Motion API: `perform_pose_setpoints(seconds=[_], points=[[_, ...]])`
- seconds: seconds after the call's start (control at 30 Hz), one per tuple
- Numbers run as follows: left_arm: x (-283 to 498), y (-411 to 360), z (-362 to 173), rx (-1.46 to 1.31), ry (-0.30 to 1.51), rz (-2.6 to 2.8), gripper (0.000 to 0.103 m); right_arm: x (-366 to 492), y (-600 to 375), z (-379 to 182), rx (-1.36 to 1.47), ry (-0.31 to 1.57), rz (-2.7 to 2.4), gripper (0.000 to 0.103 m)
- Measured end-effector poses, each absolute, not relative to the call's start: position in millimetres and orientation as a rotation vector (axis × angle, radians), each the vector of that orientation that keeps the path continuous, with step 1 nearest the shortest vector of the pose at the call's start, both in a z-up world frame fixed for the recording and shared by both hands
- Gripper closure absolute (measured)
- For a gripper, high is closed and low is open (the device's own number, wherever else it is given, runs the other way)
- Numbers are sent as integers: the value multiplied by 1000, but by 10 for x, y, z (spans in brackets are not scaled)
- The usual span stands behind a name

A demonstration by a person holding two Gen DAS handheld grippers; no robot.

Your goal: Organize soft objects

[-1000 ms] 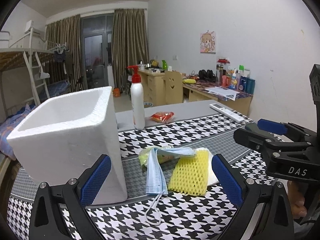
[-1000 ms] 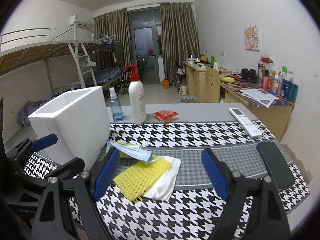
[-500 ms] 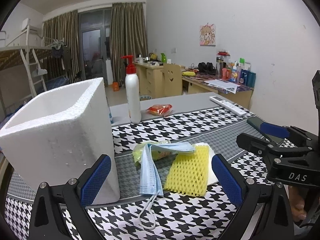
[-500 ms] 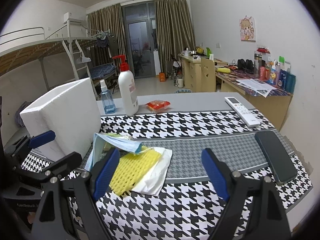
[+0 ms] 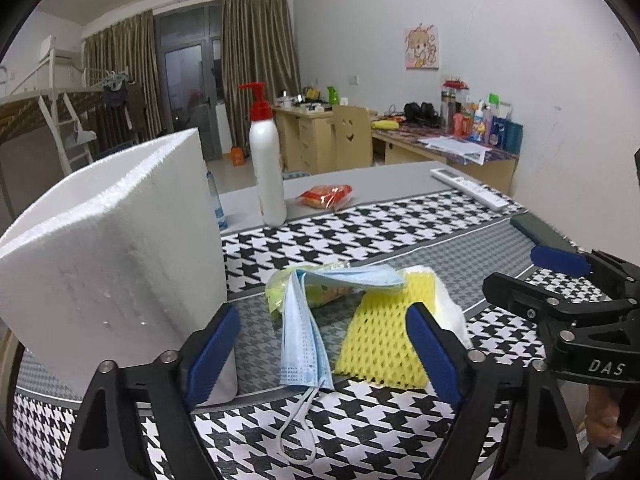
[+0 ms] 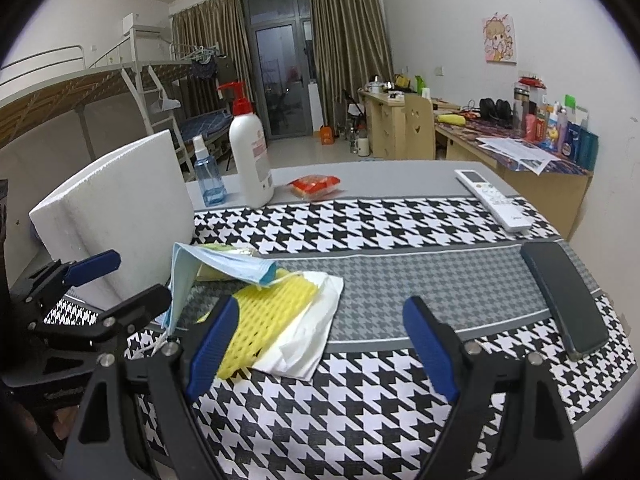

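Both grippers have dropped closer to the counter (image 6: 400,276). The left gripper (image 5: 320,348) is closing, its jaws still wide around the mask (image 5: 304,328) and yellow net (image 5: 380,340), touching neither. The right gripper (image 6: 324,344) hangs wide open, empty, right of the pile.

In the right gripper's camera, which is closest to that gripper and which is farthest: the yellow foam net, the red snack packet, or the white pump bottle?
1. Yellow foam net, just ahead by its left finger.
2. and 3. Red snack packet and white pump bottle, both at the table's far edge: too close to call.
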State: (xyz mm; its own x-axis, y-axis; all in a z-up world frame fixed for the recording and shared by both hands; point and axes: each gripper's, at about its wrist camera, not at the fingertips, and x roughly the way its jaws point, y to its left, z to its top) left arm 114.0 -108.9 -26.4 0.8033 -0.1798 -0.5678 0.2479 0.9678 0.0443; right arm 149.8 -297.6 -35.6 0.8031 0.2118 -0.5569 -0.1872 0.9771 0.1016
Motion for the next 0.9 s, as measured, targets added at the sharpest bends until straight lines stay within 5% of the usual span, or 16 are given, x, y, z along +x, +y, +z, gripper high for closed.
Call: perform_pose_setpoints(seconds=[0.33,0.9], points=[[1230,-1090,-345,123,633,-197,22,1581,-2881,-404,29,624,251,16],[1413,-1050,-508,108,722,-185,51,1706,-2677,-510,-2,675,314,31]])
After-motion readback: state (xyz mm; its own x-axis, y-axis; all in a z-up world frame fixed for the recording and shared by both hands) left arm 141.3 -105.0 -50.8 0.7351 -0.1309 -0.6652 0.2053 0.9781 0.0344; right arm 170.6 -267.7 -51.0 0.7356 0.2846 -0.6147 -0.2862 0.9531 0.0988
